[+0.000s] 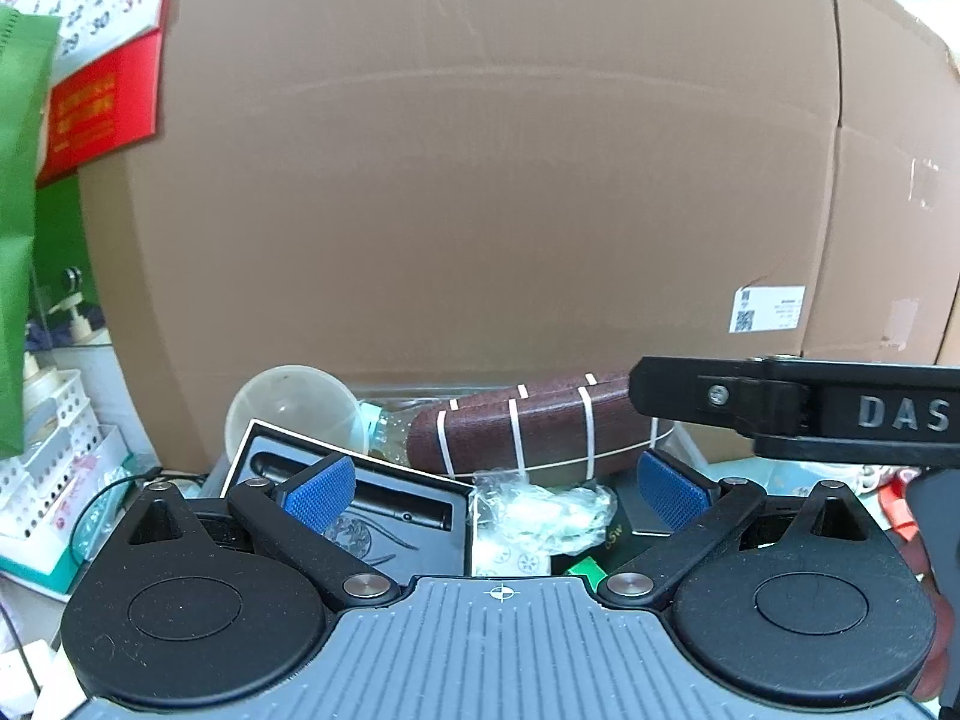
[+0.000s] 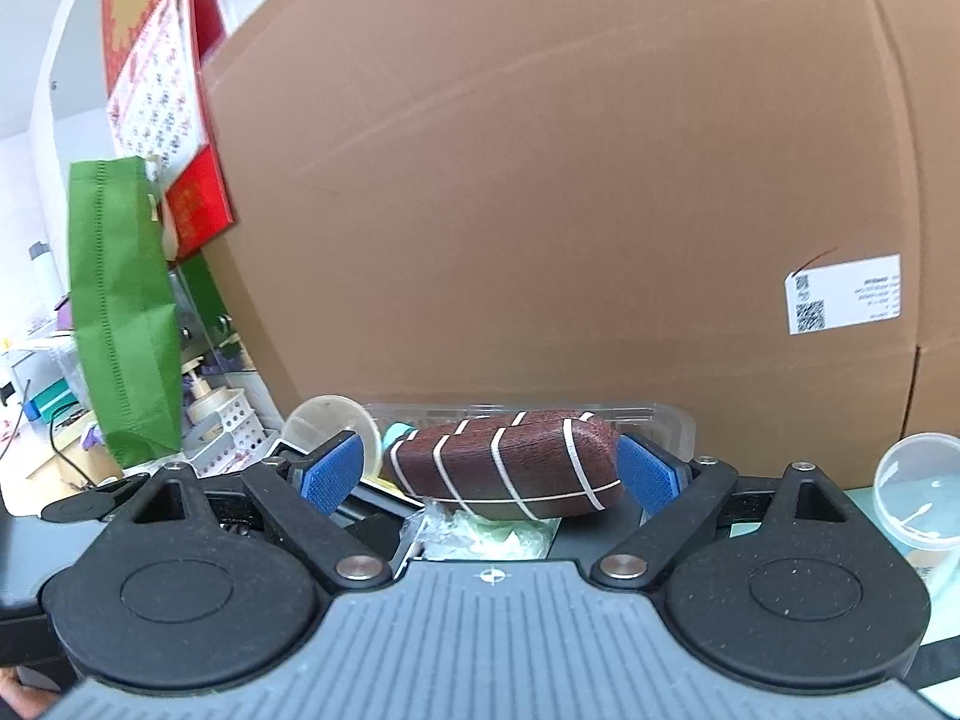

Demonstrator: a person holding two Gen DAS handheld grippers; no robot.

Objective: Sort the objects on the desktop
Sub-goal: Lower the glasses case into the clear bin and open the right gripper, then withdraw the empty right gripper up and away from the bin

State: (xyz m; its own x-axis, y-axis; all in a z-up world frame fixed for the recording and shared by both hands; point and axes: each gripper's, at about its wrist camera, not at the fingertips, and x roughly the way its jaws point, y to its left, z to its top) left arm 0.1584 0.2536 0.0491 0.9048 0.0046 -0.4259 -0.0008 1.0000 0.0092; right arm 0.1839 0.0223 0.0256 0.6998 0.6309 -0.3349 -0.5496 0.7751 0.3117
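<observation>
A large brown cardboard box [image 1: 480, 180] fills the background and serves as the landmark. Against its base lies a maroon oblong case with thin white stripes [image 2: 504, 465], on its side, resting atop a crumpled clear plastic bag [image 2: 480, 531] and other clutter. Left of the case, still near the box's foot, sits a round translucent plastic lid [image 1: 291, 408], and in front of that an open black gift box holding a dark pen [image 1: 360, 498]. A green paper bag [image 2: 123, 312] and a red wall calendar [image 2: 162, 90] hang left of the box; a white perforated organiser [image 1: 54, 456] stands below them.

The right tool [image 2: 492, 471] points slightly downward at the case, its blue pads [image 2: 333, 471] spread wide on either side of it, not pressing. The left tool [image 1: 495, 486] is likewise spread, nothing between its pads, with the right tool's black body crossing its view low against the box.
</observation>
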